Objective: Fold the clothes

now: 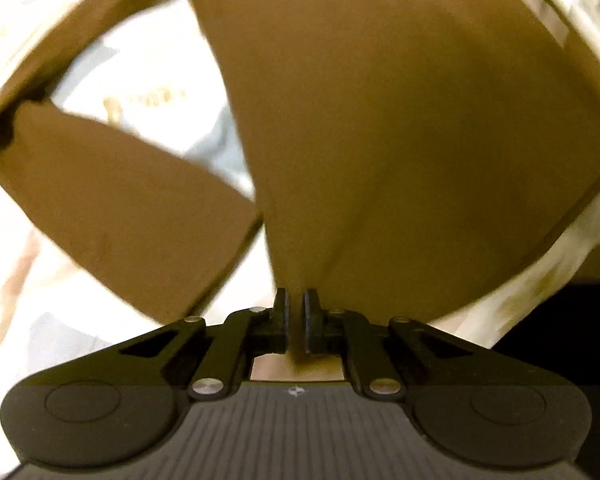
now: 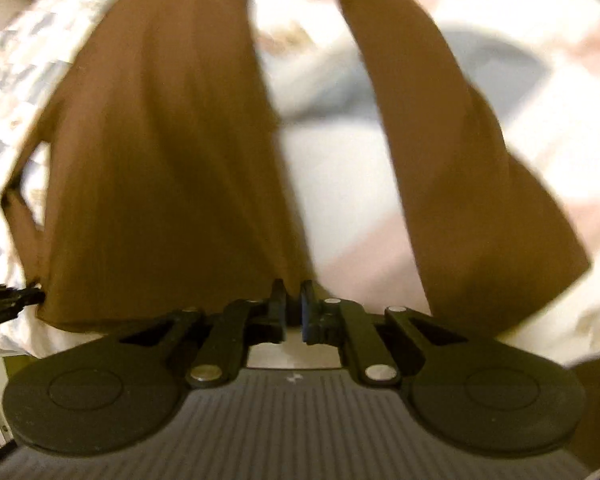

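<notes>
Pinching a fold of the brown garment [image 1: 380, 120] between its nearly closed fingers, the left gripper [image 1: 296, 312] pointed down at a pale patterned bedspread [image 1: 148, 80]. The cloth spread away from the pads in a broad sheet, with a sleeve-like flap lying off to the left. In the right wrist view, the right gripper [image 2: 293, 304] had its fingers drawn close together at the garment's lower edge; blur hid whether the fabric sat between the pads. The garment draped over the bedspread in two brown bands, and the other gripper's black tip showed at the left edge.
</notes>
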The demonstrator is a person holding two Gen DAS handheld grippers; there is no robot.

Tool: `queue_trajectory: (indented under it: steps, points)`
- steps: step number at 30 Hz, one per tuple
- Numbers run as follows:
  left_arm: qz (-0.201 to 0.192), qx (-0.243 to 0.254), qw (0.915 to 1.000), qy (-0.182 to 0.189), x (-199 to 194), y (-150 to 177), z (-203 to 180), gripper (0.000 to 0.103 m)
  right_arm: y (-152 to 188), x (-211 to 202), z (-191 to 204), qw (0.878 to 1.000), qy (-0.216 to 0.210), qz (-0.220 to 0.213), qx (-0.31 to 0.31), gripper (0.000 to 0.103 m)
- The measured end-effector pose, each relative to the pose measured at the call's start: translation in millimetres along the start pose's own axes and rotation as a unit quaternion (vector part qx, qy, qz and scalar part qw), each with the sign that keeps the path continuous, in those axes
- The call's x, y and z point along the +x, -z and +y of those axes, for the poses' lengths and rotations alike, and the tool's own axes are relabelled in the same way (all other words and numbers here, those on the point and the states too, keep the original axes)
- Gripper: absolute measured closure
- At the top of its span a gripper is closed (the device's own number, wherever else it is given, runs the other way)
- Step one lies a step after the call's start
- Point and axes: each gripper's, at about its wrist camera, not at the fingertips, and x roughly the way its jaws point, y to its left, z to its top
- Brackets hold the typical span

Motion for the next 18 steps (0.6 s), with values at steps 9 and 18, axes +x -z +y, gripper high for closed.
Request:
queue_trajectory:
  steps: [9,18]
  points:
    - [-0.023,0.063,0.9977,-0.008,-63.9,-33.1,-25.1,0.077,24.7,-73.0,11.9,0.947,0.167,-0.097,-0.256,0.059]
    - [-0.087,0.126,0.9870,0.049,-56.1,-101.9,-99.7,0.073,-3.1,-53.4,-30.4,0.896,0.180,-0.070,-0.399,0.101]
